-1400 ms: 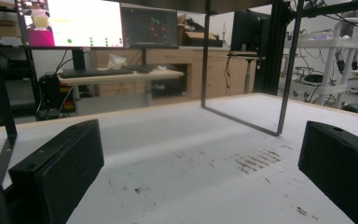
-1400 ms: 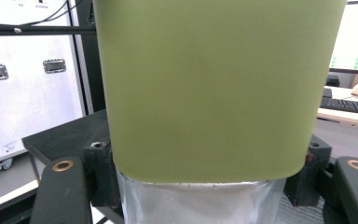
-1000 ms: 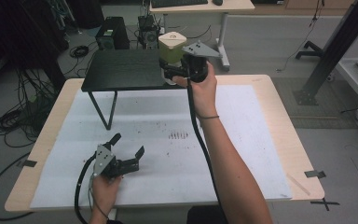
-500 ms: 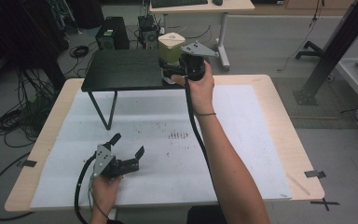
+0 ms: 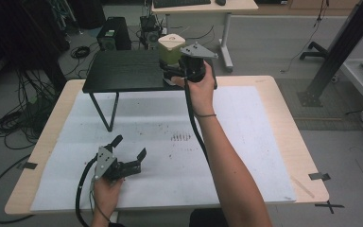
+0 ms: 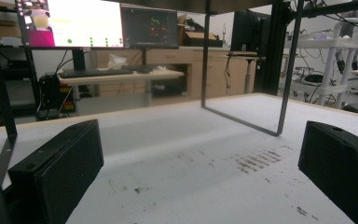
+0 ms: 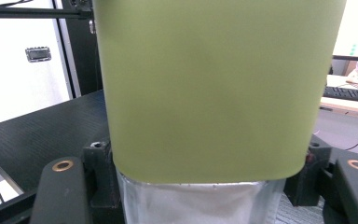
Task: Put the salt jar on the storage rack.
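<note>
With the right hand-held gripper (image 5: 172, 73) clamped low on the green container (image 5: 171, 49) standing upright at the black shelf's (image 5: 123, 73) right end, I'd keep it vertical and settled before letting go, while the left hand-held gripper (image 5: 128, 152) rests wide open and empty on the desk (image 5: 264, 137).

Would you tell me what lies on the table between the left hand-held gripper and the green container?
In the high view, between the left hand-held gripper and the green container: white paper with dark smudges.
</note>
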The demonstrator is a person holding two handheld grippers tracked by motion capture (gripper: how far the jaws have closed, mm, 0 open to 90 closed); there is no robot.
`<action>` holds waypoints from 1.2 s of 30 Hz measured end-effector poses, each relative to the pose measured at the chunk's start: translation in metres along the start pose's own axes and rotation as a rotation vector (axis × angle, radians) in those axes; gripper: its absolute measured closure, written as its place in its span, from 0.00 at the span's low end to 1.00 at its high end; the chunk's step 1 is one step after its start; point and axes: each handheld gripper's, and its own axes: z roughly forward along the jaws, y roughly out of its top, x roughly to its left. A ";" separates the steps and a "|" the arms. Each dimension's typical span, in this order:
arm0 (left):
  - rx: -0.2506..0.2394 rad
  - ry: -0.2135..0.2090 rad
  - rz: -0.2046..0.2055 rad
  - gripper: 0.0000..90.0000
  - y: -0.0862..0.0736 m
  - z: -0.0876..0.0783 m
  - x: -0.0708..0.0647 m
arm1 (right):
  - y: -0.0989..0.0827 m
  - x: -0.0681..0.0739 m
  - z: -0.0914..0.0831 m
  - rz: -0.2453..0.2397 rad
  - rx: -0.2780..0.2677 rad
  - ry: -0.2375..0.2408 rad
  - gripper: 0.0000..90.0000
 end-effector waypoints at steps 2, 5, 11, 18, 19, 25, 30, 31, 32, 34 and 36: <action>0.000 0.000 0.000 0.00 0.000 0.000 0.000 | 0.000 0.000 0.000 -0.001 0.002 -0.002 0.34; 0.000 0.000 0.000 0.00 0.000 0.000 0.000 | -0.001 -0.001 0.000 0.005 -0.002 -0.002 0.34; 0.000 -0.001 0.000 0.00 0.000 0.000 0.000 | -0.002 -0.001 0.000 0.008 -0.005 -0.002 0.34; -0.001 -0.001 0.000 0.00 0.000 0.000 0.000 | -0.002 -0.001 0.001 0.009 -0.006 -0.005 0.34; -0.001 0.000 0.001 0.00 0.000 0.000 0.000 | -0.002 -0.001 0.001 0.008 -0.006 -0.006 0.34; -0.001 -0.001 0.000 0.00 0.000 0.000 0.000 | -0.003 -0.001 0.001 0.012 -0.010 -0.005 0.34; -0.001 0.000 0.000 0.00 0.000 0.000 0.000 | -0.003 -0.001 0.001 0.014 -0.011 -0.004 0.34; -0.001 0.000 0.000 0.00 0.000 0.000 0.000 | -0.003 -0.002 0.001 0.017 -0.011 -0.003 0.34; -0.001 0.000 0.001 0.00 0.000 0.000 0.000 | -0.003 -0.002 0.001 0.016 -0.011 -0.002 0.34; -0.001 0.000 0.001 0.00 0.000 0.000 0.000 | -0.003 -0.002 0.001 0.015 -0.011 -0.002 0.34; -0.001 -0.001 0.000 0.00 0.000 0.000 0.000 | -0.003 -0.002 0.001 0.015 -0.012 -0.001 0.34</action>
